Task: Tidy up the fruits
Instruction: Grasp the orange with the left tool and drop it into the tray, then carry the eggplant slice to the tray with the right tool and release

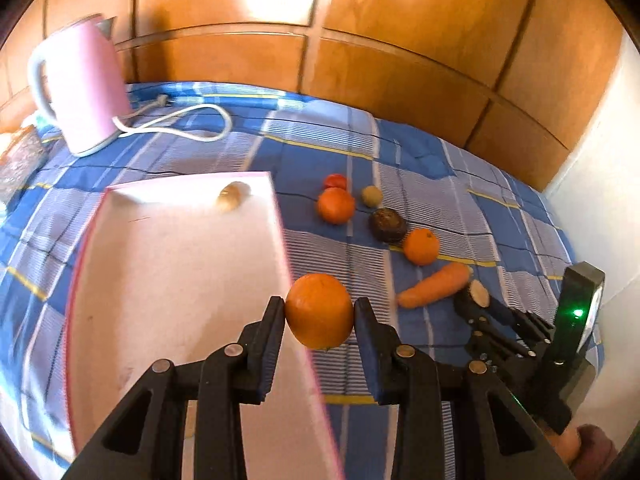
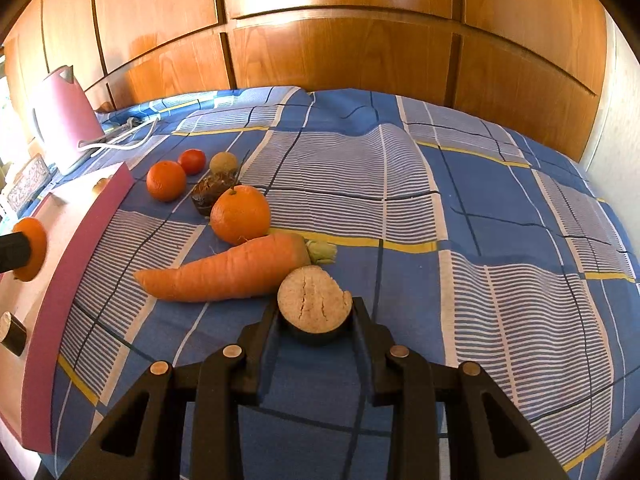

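My left gripper (image 1: pixel 319 310) is shut on an orange (image 1: pixel 319 312) and holds it above the right edge of the pink tray (image 1: pixel 168 280); the orange also shows in the right wrist view (image 2: pixel 34 246). A small brown fruit (image 1: pixel 231 196) lies at the tray's far end. My right gripper (image 2: pixel 315 312) is shut on a dark-skinned piece with a pale cut face (image 2: pixel 314 300), low over the cloth next to a carrot (image 2: pixel 228 274). On the cloth lie two more oranges (image 2: pixel 240 214) (image 2: pixel 165 180), a dark fruit (image 2: pixel 210 192), a tomato (image 2: pixel 192 161) and a yellowish fruit (image 2: pixel 224 163).
A pink kettle (image 1: pixel 82 84) with a white cord (image 1: pixel 180 122) stands at the far left on the blue checked cloth (image 2: pixel 480 240). Wooden panels (image 2: pixel 340 40) close the back. A white wall (image 1: pixel 600 200) stands at the right.
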`<state>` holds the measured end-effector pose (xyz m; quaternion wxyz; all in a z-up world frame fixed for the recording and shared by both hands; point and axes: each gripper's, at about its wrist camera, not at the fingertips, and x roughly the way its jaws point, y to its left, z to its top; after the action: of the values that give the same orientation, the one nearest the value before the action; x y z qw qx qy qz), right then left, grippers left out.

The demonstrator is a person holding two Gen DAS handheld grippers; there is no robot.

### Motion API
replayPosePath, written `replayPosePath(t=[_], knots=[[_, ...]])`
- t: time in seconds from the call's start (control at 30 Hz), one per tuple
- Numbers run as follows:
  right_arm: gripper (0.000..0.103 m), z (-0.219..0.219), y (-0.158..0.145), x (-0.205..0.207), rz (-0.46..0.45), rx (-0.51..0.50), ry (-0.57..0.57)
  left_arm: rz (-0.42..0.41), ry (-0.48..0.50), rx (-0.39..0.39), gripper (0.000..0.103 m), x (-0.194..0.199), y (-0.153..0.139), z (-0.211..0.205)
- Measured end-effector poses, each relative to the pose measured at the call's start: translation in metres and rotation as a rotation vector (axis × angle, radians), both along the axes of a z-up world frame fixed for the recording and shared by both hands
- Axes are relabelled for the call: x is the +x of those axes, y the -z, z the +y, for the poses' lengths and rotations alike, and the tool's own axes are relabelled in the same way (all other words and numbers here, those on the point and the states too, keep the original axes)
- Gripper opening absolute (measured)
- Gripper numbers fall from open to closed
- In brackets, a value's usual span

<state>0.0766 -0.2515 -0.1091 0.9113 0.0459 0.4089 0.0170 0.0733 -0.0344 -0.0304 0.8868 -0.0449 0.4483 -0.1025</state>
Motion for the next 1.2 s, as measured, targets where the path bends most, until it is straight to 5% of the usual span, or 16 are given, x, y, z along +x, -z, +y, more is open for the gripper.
replayPosePath(t=[0.47, 0.63, 1.2], knots=[[0.033, 0.007, -0.003, -0.011, 0.000, -0.048, -0.005, 0.039, -0.205, 0.042, 0.036, 0.005, 0.022, 0.084], [0.033, 0.008, -0.004, -0.012, 0.007, -0.049, -0.002, 0.022, -0.257, 0.038, 0.053, -0.003, 0.021, 0.100], [0.033, 0.032, -0.025, -0.030, -0.021, 0.009, -0.081, -0.026, -0.192, 0.021, 0.053, -0.033, 0.006, 0.086]])
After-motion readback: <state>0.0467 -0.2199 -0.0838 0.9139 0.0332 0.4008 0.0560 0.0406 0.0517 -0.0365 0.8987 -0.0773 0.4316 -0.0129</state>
